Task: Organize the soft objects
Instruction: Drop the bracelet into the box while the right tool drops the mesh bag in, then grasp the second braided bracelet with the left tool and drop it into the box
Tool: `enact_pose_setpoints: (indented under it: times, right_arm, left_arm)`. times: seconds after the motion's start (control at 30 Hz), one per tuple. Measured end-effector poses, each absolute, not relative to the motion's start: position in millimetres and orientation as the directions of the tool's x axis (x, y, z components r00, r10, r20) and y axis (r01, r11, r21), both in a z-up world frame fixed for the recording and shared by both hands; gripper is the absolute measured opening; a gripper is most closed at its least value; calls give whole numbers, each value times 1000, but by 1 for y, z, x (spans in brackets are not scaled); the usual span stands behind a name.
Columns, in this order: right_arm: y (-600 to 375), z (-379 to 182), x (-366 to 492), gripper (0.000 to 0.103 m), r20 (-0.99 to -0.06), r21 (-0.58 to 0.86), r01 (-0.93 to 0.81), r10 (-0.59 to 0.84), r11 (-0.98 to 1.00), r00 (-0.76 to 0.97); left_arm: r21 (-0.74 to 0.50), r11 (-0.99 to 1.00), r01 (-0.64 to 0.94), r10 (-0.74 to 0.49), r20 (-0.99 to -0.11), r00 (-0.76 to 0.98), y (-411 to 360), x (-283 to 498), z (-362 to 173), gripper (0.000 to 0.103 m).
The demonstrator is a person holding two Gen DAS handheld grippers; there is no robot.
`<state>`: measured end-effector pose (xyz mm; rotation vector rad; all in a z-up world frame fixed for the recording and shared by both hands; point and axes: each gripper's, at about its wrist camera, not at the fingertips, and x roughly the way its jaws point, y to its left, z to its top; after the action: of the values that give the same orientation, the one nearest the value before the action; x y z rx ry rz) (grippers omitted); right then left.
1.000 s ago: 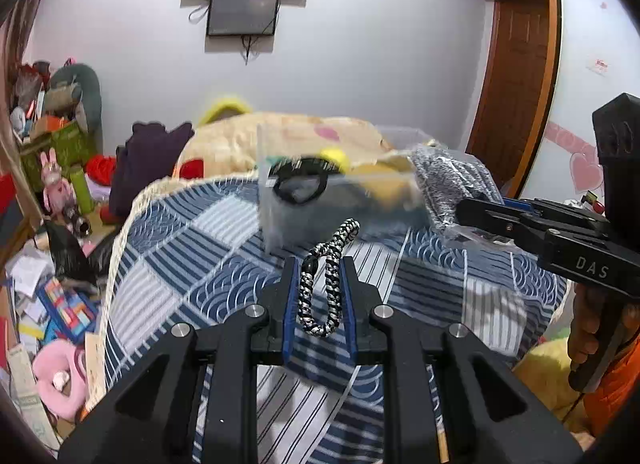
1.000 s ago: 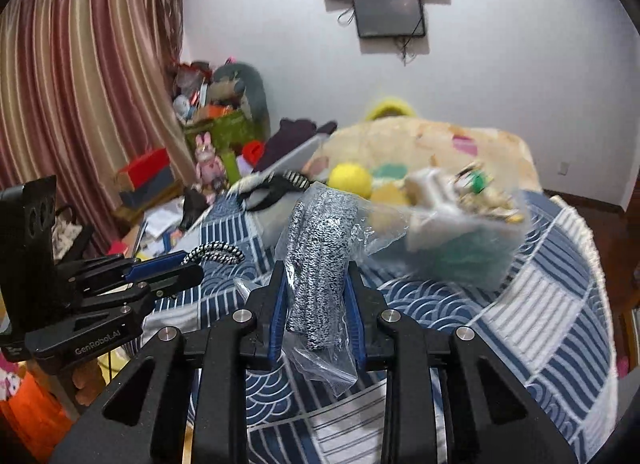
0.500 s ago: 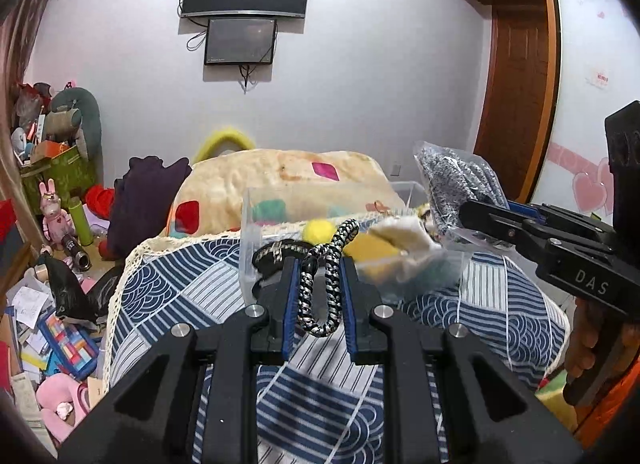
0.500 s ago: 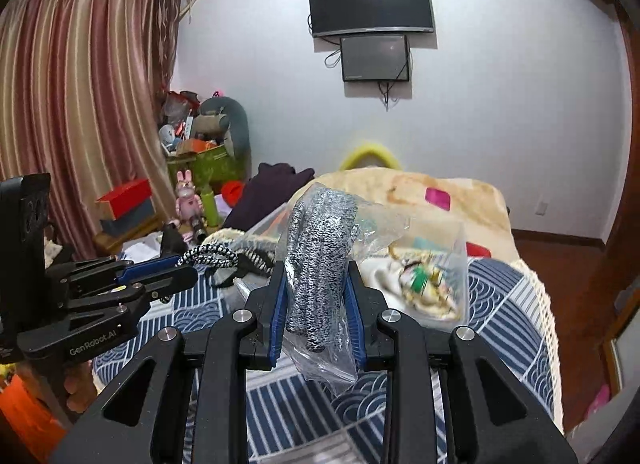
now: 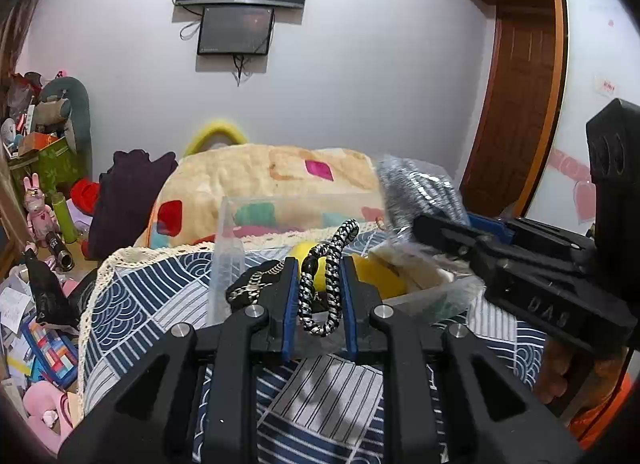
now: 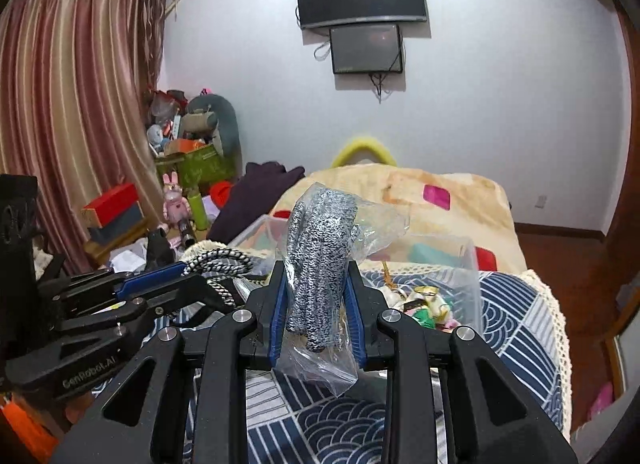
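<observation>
My left gripper point(image 5: 319, 268) is shut on a black-and-white braided cord point(image 5: 326, 284), held above the blue patterned bedspread point(image 5: 160, 304). In the right wrist view the same cord point(image 6: 218, 260) shows at the left gripper's tip. My right gripper point(image 6: 316, 276) is shut on a speckled knit item in a clear plastic bag point(image 6: 320, 256); in the left wrist view that bag point(image 5: 420, 192) hangs at the right. Just beyond both grippers stands a clear plastic bin point(image 5: 248, 232) with a yellow ball point(image 5: 304, 256) and several small soft items point(image 6: 424, 300).
A beige blanket with coloured patches point(image 5: 272, 176) lies behind the bin, a dark purple garment point(image 5: 128, 192) to its left. Clutter, a pink bunny toy point(image 5: 36, 208) and a green box point(image 6: 196, 168) crowd the floor at left. A hand point(image 5: 560, 368) grips the right tool.
Both grippers have risen and drawn back from the bin, each keeping its hold. The bin now sits lower and farther in both views.
</observation>
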<state>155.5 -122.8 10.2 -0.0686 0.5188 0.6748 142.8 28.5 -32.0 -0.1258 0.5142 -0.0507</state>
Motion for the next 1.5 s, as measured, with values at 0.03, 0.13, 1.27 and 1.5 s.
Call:
enact_pose_setpoints:
  times: [0.03,0.13,1.27,1.5]
  right_arm:
    - [-120,7,157,24,-489,102,-613,576,783,655]
    - [-117,-5,164,24,-519,97,-608,561,788,645]
    - [-160,27,138,51,-441,132,-593,583,794,683]
    - [-169,29,128,56,-419,124,-592,583,796,696]
  left_arm:
    - [-131,991,16,-79,-496,865,27,148,-35,19]
    - [-115,993,2,-62,-518,853,26,159,-43,20]
    - [-80,997,-6,-33,-475,879,22,122,-14,40]
    - [-67,997,26,-58,-534,843,19,111,-36,47]
